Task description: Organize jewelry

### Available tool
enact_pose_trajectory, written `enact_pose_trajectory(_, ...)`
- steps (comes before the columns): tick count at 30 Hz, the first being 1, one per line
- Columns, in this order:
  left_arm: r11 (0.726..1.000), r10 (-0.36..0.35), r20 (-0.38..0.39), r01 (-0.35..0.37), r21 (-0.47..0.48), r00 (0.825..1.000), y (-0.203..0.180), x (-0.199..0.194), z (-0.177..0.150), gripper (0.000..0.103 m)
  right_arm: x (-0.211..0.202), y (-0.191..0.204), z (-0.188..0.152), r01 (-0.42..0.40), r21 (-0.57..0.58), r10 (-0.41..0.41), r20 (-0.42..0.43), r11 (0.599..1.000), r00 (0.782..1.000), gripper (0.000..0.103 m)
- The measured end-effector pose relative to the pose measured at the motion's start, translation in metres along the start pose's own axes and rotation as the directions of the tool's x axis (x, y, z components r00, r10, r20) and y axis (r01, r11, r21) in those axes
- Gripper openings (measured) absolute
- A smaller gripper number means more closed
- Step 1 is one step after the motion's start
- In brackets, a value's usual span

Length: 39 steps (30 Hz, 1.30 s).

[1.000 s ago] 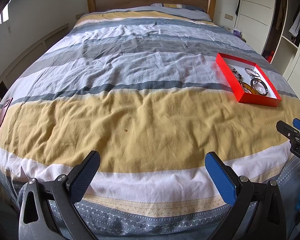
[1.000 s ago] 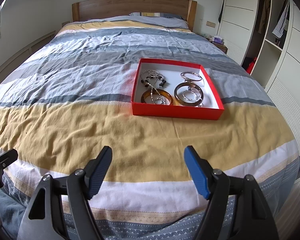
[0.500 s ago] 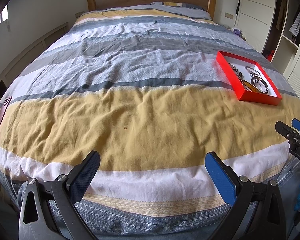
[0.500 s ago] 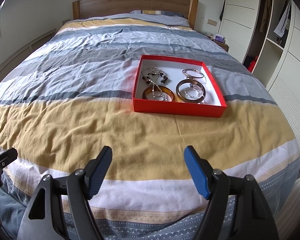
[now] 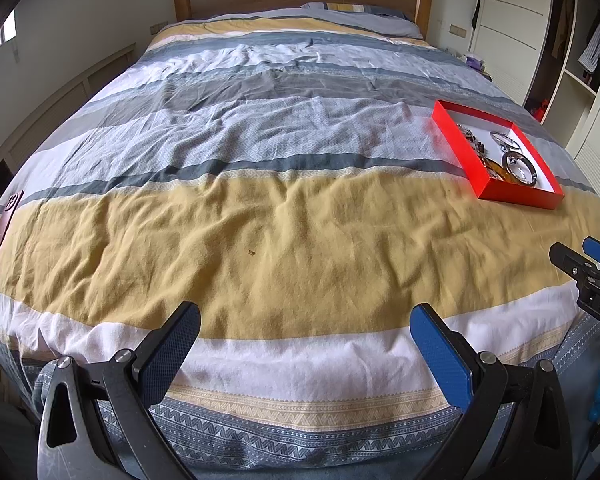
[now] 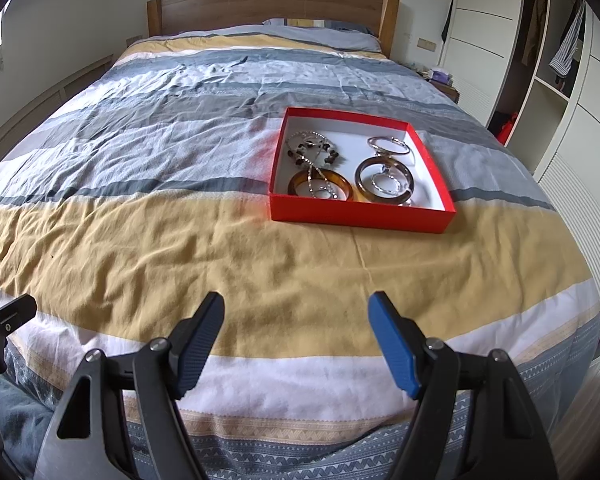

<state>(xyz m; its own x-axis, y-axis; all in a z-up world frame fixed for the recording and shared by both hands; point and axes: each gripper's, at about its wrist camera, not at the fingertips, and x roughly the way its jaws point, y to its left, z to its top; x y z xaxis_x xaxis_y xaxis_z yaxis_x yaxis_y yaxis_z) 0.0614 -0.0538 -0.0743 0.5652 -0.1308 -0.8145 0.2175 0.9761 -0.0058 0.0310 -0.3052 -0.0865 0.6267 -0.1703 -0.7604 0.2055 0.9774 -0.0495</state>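
red tray (image 6: 356,216): card or stiff board by the look, shallow square walls, white floor; sits on the bed cover (image 6: 180,248), right of centre, where the yellow band meets the grey.
change, right view: over the last second the tray has dropped lower in my view and tilted a little; no piece inside has shifted.
change, left view: tray (image 5: 516,196) has slid slightly outward; cover creases unchanged.
meaning: i judge only my hands drifted. all visible jewelry lies in the tray already; this fits pieces gathered there as well as pieces waiting to be sorted.
amber bangle (image 6: 300,182): glossy, translucent, thick ring.
brown bangle (image 6: 384,196): polished, with thin silver hoops inside.
bead strand (image 6: 312,148): dark beads on a fine chain, trailing over the amber bangle.
silver bangles (image 6: 390,144): thin wire, overlapping.
cover: crumpled woven cotton, striped.
right gripper (image 6: 296,334): spread wide, empty, near the foot edge.
left gripper (image 5: 306,342): spread wide, empty, well left of the tray.
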Motion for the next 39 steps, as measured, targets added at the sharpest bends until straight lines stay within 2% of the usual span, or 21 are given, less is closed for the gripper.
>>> enact_pose_trajectory(39,1.0,0.003,-0.002,-0.003,-0.014,1.0,0.0065,-0.0006,-0.0023,0.102,0.0001,0.0029,0.0001,0.003,-0.002,-0.003,-0.002,1.0,1.0,0.073)
